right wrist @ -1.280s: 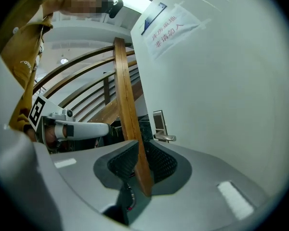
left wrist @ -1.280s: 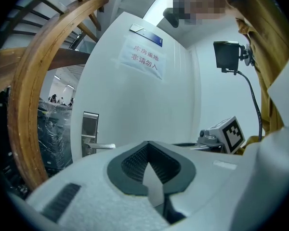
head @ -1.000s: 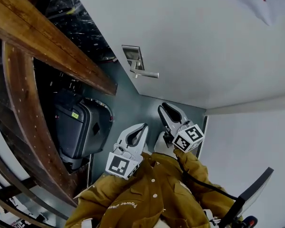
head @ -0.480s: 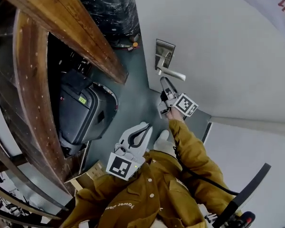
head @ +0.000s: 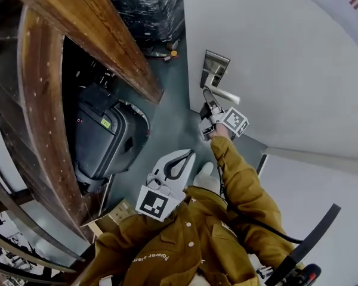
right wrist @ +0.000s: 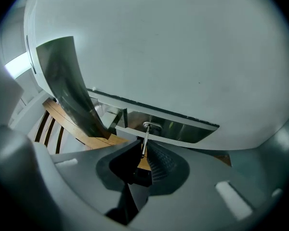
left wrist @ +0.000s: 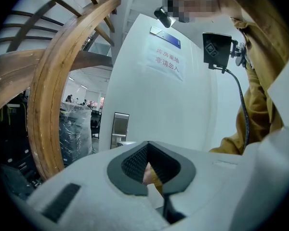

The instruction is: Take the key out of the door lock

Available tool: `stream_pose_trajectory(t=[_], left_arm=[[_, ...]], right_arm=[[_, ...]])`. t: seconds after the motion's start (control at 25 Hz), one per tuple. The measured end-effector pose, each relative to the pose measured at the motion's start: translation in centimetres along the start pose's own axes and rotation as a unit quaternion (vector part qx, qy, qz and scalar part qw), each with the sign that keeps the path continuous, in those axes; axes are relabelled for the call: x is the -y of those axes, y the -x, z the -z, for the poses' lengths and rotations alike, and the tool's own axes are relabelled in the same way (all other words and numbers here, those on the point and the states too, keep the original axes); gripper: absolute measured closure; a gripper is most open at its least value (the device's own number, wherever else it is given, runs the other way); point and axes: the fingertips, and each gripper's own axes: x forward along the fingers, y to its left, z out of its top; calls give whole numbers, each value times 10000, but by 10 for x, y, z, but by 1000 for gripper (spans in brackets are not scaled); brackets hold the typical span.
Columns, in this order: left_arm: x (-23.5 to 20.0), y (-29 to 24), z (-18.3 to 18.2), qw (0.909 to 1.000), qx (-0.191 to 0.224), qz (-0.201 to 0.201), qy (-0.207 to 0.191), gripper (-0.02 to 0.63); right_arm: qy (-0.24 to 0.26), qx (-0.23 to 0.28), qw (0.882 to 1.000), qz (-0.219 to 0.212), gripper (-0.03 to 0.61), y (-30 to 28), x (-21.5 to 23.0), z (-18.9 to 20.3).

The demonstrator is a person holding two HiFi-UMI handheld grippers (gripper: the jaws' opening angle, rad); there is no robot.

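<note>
A steel lock plate [head: 215, 69] with a lever handle [head: 225, 94] sits on the white door [head: 274, 70]. My right gripper [head: 207, 92] reaches to the plate just below the handle. In the right gripper view the key [right wrist: 144, 137] sticks out of the lock plate [right wrist: 183, 131], seen edge-on. It lies between the tips of the right gripper [right wrist: 143, 150], whose jaws have just been closing; a narrow gap still shows beside the key. My left gripper [head: 190, 154] hangs back near my chest, shut and empty [left wrist: 148, 146].
Curved wooden beams [head: 95, 34] run along the left. A black suitcase [head: 104, 142] stands on the grey floor beneath them, and plastic-wrapped goods [head: 149, 5] sit farther back. The lever handle [right wrist: 70, 85] looms close at the right gripper's left. A printed sign [left wrist: 167, 61] hangs on the door.
The right gripper has travelled from near my chest out to the lock plate, rolling over and narrowing its jaws around the key. The left gripper has shifted slightly.
</note>
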Motion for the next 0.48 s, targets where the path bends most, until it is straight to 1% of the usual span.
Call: stream_pose_trajectory(t=[0.12,0.2,0.36,0.48], left_arm=[[-12,-11,15,9992,-371,50,-107,617],[-32,-29,22,9979,-610,10,-194,617],[-84,-92,18,9981,-564,36,-264,617],[-118,-134,36,9955,-909,57,-278,617]], right_arm=[[-18,24,10000,-22,538,-1,1,0],[-33,38,10000,-31,537,0,1,1],[-44,26,10000,-35,537,0,1,1],[-19,-1,10000,-26,537,-1,2,0]])
